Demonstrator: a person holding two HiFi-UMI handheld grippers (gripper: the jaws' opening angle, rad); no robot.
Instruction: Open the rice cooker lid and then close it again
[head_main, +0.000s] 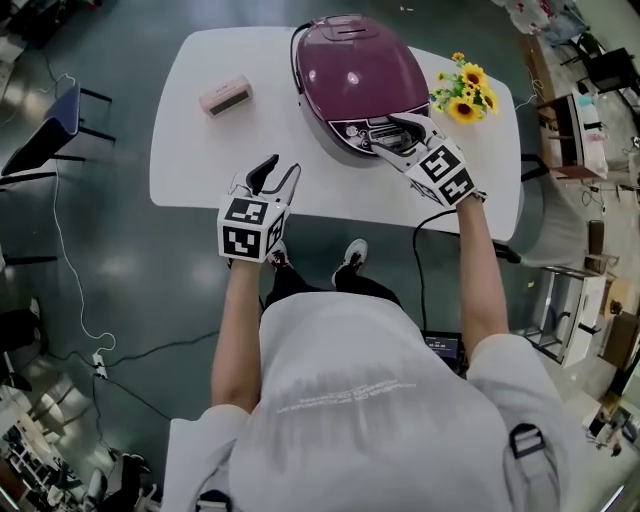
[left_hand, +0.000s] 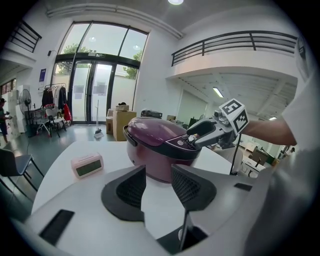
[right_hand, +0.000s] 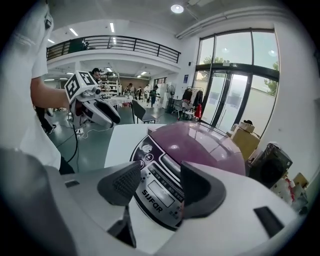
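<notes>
At rice cooker (left_hand: 150, 165) front panel (right_hand: 152, 192): right gripper (head_main: 390, 135) fingers spread, empty, poised to release lid (head_main: 355, 65). Left gripper (head_main: 282, 168) fingers spread, empty, held clear.

Rice cooker (head_main: 352, 75): glossy plum-purple lid; front panel white, edged in black, dark lettering. Surface (head_main: 190, 170) under it plain white. Left of the cooker, a pale pink clock (head_main: 225, 95) with a grey-green face. Right of the cooker, yellow sunflowers (head_main: 466, 92), dark centres, green leaves. Left tongs (head_main: 280, 170) and right tongs (head_main: 385, 135): light grey bodies, black pads, cubes patterned in black-and-white squares. Floor (head_main: 120, 300) dark grey-green.
</notes>
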